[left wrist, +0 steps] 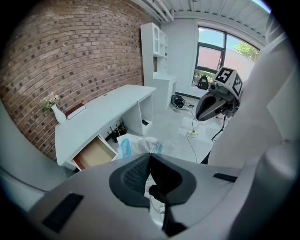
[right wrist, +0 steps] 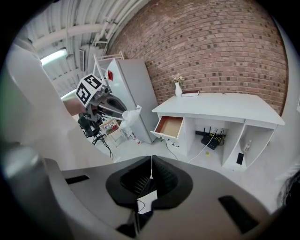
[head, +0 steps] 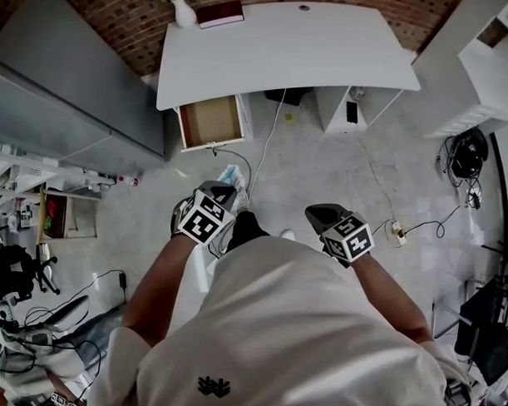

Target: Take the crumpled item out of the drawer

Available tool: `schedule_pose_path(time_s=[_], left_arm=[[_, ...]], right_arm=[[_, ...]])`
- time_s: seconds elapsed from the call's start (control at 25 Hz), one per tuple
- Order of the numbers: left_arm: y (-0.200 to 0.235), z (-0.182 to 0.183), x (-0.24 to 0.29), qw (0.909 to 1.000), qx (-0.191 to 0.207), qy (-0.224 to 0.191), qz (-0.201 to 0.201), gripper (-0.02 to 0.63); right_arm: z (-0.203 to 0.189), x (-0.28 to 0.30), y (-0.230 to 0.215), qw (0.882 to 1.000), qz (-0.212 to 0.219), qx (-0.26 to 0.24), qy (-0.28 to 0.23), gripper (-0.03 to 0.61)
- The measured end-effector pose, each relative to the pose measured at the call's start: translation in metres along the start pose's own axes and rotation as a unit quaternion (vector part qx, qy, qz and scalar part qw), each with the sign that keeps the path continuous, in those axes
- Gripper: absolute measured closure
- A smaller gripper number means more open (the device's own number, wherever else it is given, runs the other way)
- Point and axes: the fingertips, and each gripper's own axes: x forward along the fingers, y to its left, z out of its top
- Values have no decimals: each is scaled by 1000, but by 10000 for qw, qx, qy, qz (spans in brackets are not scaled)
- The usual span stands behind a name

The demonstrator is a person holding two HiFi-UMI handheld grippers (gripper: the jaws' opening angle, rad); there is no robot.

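Observation:
My left gripper (head: 223, 191) is shut on the crumpled item (head: 230, 175), a clear and blue plastic wrapper. In the left gripper view the wrapper (left wrist: 139, 145) bunches out just past the closed jaws of the left gripper (left wrist: 150, 155). The wooden drawer (head: 209, 121) under the white desk (head: 282, 47) stands pulled open, and its bottom looks bare. My right gripper (head: 319, 212) hangs to the right, shut with nothing in it. In the right gripper view its jaws (right wrist: 151, 160) meet, and the left gripper (right wrist: 96, 96) holds the wrapper (right wrist: 131, 115) away from the drawer (right wrist: 169, 125).
A vase (head: 184, 12) and a dark book (head: 220, 13) sit on the desk's far edge. A grey cabinet (head: 75, 88) stands to the left. Cables (head: 269, 147) run across the floor, with a power strip (head: 397, 233) at the right. White shelves (head: 491, 73) stand at the far right.

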Motion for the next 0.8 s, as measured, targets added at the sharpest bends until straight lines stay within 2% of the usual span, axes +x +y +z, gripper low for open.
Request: schedule_pose_path(time_s=[0.8], left_arm=[[-16, 14, 8, 9999, 135, 27, 1, 589]], right_arm=[[14, -15, -8, 9995, 21, -152, -274, 549]])
